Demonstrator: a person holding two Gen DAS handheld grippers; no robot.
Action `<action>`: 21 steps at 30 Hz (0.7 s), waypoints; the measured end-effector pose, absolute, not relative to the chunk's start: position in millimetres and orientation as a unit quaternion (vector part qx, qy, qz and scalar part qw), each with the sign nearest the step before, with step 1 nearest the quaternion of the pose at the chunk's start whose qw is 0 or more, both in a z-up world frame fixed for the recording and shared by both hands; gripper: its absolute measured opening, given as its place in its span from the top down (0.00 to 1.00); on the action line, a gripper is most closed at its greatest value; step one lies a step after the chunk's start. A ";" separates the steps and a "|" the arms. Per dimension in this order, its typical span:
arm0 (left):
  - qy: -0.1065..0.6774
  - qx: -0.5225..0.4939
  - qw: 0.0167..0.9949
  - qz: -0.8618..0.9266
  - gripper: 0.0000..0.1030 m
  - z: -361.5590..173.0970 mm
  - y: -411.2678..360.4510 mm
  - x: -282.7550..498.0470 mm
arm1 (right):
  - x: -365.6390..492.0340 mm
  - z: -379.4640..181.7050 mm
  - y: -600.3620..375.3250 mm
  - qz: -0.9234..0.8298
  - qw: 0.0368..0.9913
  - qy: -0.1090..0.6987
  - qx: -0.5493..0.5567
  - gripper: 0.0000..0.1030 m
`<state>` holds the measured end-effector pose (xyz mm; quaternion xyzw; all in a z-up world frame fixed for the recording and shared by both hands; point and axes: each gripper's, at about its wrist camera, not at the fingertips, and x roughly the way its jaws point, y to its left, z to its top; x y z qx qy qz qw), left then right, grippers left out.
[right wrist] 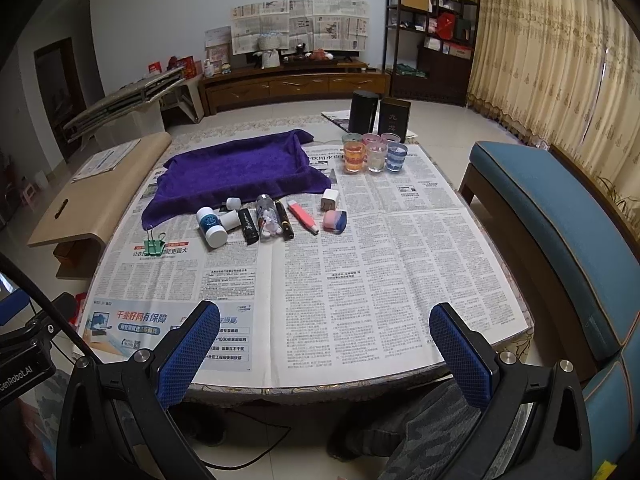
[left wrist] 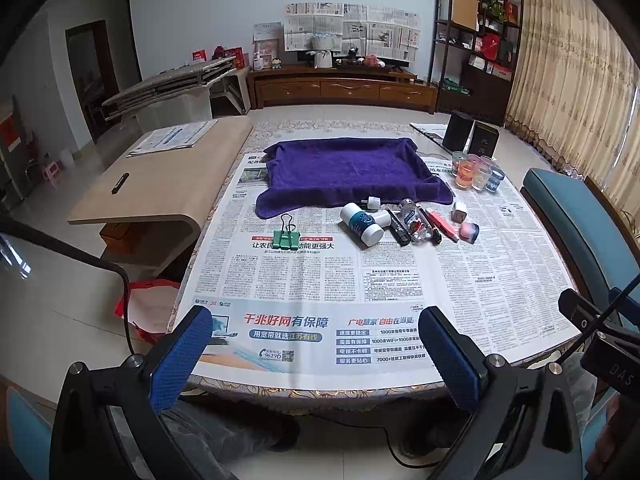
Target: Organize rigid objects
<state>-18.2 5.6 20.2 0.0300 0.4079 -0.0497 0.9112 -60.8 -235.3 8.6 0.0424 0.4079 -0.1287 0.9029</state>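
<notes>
Just in front of the purple towel (right wrist: 236,170) sits a row of small items (right wrist: 268,220), probably staged for sorting onto it. Both the left gripper (left wrist: 316,344) and right gripper (right wrist: 324,344) hang back from the towel, jaws apart, holding nothing.

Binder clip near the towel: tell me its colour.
Green binder clip with black wire handles; clearest in the left wrist view.

Newspaper (right wrist: 360,264) spread over table. Patterned curtain (right wrist: 560,60) at right; blue chair (right wrist: 560,216) beside table; wooden cabinet (left wrist: 344,90) against far wall.
</notes>
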 end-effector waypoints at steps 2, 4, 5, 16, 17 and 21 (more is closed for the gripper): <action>0.408 0.029 0.911 -0.049 0.00 21.4 6.8 -19.0 | -60.7 8.2 -234.3 -0.129 0.903 0.409 0.042 0.00; 0.409 0.028 0.911 -0.048 0.00 18.4 4.9 -18.3 | -61.6 8.8 -233.7 -0.128 0.903 0.409 0.041 0.00; 0.408 0.029 0.911 -0.048 0.00 18.9 4.9 -18.7 | -61.9 8.9 -233.4 -0.127 0.903 0.409 0.041 0.00; 0.408 0.030 0.911 -0.042 0.00 17.3 8.4 -21.6 | -66.8 10.4 -228.7 -0.123 0.904 0.407 0.034 0.00; 0.408 0.030 0.911 -0.042 0.00 17.4 8.7 -21.7 | -67.0 10.6 -228.3 -0.121 0.904 0.408 0.034 0.00; 0.408 0.030 0.912 -0.041 0.00 17.9 9.1 -21.6 | -68.2 11.4 -227.5 -0.119 0.905 0.408 0.032 0.00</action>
